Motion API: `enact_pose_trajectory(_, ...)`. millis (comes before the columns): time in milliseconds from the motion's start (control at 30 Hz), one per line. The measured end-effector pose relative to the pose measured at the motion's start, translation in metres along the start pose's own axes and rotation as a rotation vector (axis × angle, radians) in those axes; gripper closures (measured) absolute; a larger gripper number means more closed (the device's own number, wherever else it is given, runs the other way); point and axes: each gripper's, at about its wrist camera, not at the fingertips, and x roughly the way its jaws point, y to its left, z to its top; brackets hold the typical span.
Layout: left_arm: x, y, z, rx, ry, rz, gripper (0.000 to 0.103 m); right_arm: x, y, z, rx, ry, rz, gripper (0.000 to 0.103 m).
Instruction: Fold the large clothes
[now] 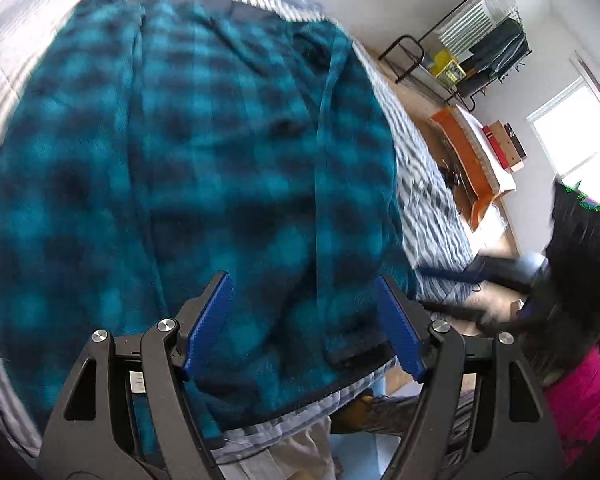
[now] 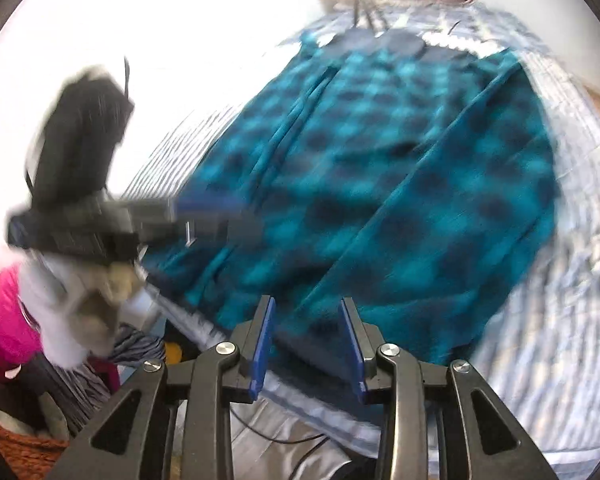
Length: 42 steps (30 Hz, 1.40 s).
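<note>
Teal plaid fleece shirt lies flat on the striped bed, soft, limp and light, best pinched at its near hem, over which the left hand-held gripper and right hand-held gripper hover apart, empty.

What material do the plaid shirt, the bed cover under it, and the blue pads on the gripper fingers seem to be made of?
Plaid shirt: probably fleece or brushed flannel; matte, fuzzy surface, soft thick folds.
Bed cover: seemingly thin woven cotton; matte grey-and-white stripes, fine wrinkles, though the blur leaves this open.
Blue pads: likely moulded plastic or rubber; fine ribs, uniform colour, slight sheen.
</note>
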Motion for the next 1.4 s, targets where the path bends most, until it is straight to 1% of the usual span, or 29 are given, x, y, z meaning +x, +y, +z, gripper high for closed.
enact_pose_trajectory(100, 0.013, 0.004, -0.004, -0.033, 0.033, -0.017, 0.028, -0.017, -0.027, 0.020, 0.046, -0.037, -0.050, 0.069)
enact_pose_trajectory(200, 0.022, 0.004, -0.006, -0.041, 0.051, -0.035, 0.028, -0.028, -0.057, 0.043, 0.104, -0.079, -0.066, 0.068)
enact_pose_trajectory(233, 0.024, 0.004, -0.005, -0.040, 0.054, -0.038, 0.028, -0.030, -0.063, 0.051, 0.114, -0.091, -0.073, 0.067)
enact_pose_trajectory(300, 0.030, 0.002, -0.004, -0.043, 0.066, -0.041, 0.028, -0.035, -0.081, 0.069, 0.132, -0.113, -0.091, 0.058)
enact_pose_trajectory(333, 0.033, 0.001, -0.003, -0.050, 0.072, -0.048, 0.028, -0.036, -0.091, 0.078, 0.141, -0.126, -0.109, 0.052)
enact_pose_trajectory(400, 0.041, 0.001, 0.001, -0.069, 0.086, -0.070, 0.028, -0.036, -0.109, 0.094, 0.164, -0.145, -0.125, 0.050)
enact_pose_trajectory(533, 0.055, -0.002, 0.008, -0.070, 0.093, -0.081, 0.029, -0.033, -0.147, 0.132, 0.216, -0.180, -0.156, 0.050)
enact_pose_trajectory(600, 0.060, -0.002, 0.011, -0.064, 0.095, -0.080, 0.040, -0.032, -0.168, 0.152, 0.254, -0.203, -0.155, 0.050)
enact_pose_trajectory(633, 0.063, -0.002, 0.012, -0.063, 0.096, -0.083, 0.041, -0.032, -0.176, 0.159, 0.270, -0.211, -0.157, 0.050)
enact_pose_trajectory(667, 0.063, -0.001, 0.013, -0.064, 0.097, -0.086, 0.046, -0.028, -0.189, 0.172, 0.291, -0.219, -0.166, 0.050)
enact_pose_trajectory(733, 0.068, 0.000, 0.016, -0.064, 0.100, -0.089, 0.057, -0.019, -0.206, 0.189, 0.318, -0.225, -0.182, 0.050)
enact_pose_trajectory(767, 0.069, 0.000, 0.017, -0.062, 0.102, -0.090, 0.074, -0.011, -0.218, 0.201, 0.335, -0.223, -0.191, 0.050)
enact_pose_trajectory(800, 0.070, 0.000, 0.018, -0.060, 0.106, -0.093, 0.095, -0.005, -0.226, 0.209, 0.348, -0.222, -0.197, 0.050)
enact_pose_trajectory(833, 0.072, -0.001, 0.019, -0.057, 0.115, -0.105, 0.102, 0.000, -0.233, 0.216, 0.362, -0.221, -0.203, 0.050)
enact_pose_trajectory(967, 0.070, -0.013, 0.019, -0.006, 0.107, -0.120, 0.102, 0.028, -0.260, 0.250, 0.406, -0.213, -0.269, 0.050)
enact_pose_trajectory(1033, 0.068, -0.017, 0.018, 0.008, 0.103, -0.126, 0.103, 0.039, -0.269, 0.265, 0.420, -0.216, -0.273, 0.050)
enact_pose_trajectory(1100, 0.066, -0.021, 0.018, 0.015, 0.096, -0.130, 0.103, 0.049, -0.274, 0.277, 0.426, -0.201, -0.293, 0.050)
enact_pose_trajectory(1133, 0.064, -0.021, 0.017, 0.015, 0.095, -0.131, 0.103, 0.055, -0.277, 0.283, 0.428, -0.189, -0.309, 0.055)
enact_pose_trajectory(1167, 0.063, -0.022, 0.017, 0.016, 0.093, -0.131, 0.103, 0.060, -0.279, 0.288, 0.428, -0.181, -0.320, 0.069)
enact_pose_trajectory(1200, 0.062, -0.023, 0.018, 0.017, 0.089, -0.130, 0.103, 0.064, -0.280, 0.291, 0.427, -0.170, -0.323, 0.077)
enact_pose_trajectory(1233, 0.060, -0.023, 0.017, 0.018, 0.087, -0.131, 0.103, 0.068, -0.280, 0.294, 0.426, -0.157, -0.329, 0.089)
enact_pose_trajectory(1267, 0.058, -0.024, 0.017, 0.021, 0.086, -0.132, 0.103, 0.070, -0.280, 0.296, 0.420, -0.151, -0.338, 0.098)
enact_pose_trajectory(1333, 0.055, -0.026, 0.015, 0.032, 0.083, -0.131, 0.103, 0.071, -0.274, 0.299, 0.387, -0.144, -0.370, 0.101)
enact_pose_trajectory(1400, 0.051, -0.028, 0.014, 0.041, 0.080, -0.137, 0.103, 0.065, -0.265, 0.300, 0.358, -0.156, -0.433, 0.102)
